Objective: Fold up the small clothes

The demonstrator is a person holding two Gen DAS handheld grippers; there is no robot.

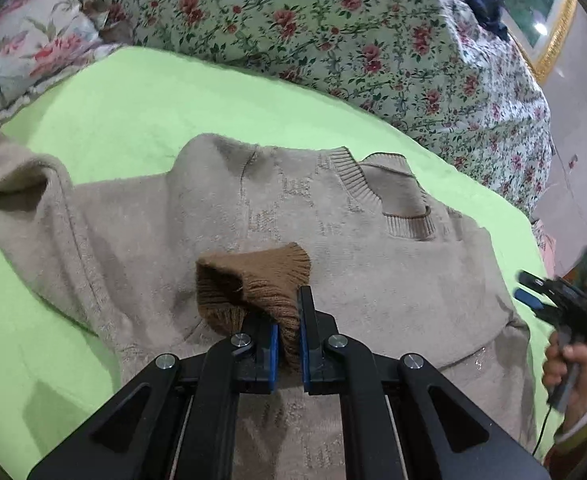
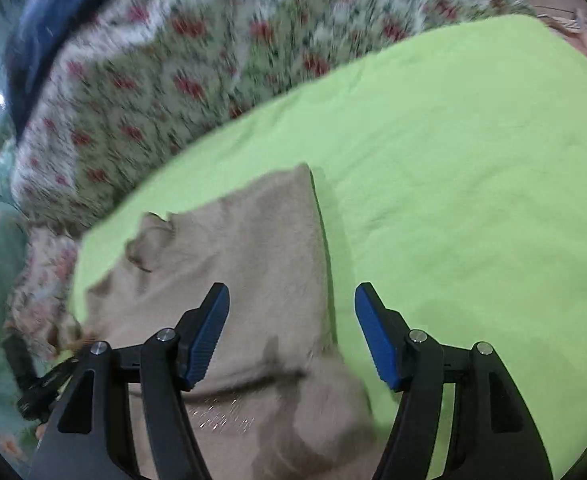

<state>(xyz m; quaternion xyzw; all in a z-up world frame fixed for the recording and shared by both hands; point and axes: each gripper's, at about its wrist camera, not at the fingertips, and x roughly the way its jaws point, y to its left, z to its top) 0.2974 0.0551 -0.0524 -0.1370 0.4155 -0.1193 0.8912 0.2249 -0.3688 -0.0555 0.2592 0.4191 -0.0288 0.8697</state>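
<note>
Now | left tongs (image 1: 289,336) clamped on brown cuff (image 1: 253,280) of sweater (image 1: 373,272) | right tongs (image 2: 291,332) wide apart, holding nothing

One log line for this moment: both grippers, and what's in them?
left gripper: shut on brown cuff | right gripper: open, holding nothing | beige sweater: on green sheet

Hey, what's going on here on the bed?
A person is folding a beige knitted sweater spread on a lime-green sheet. The left gripper is shut on the sweater's brown ribbed cuff, holding it over the chest. The right gripper is open and empty above the sweater's edge.
</note>
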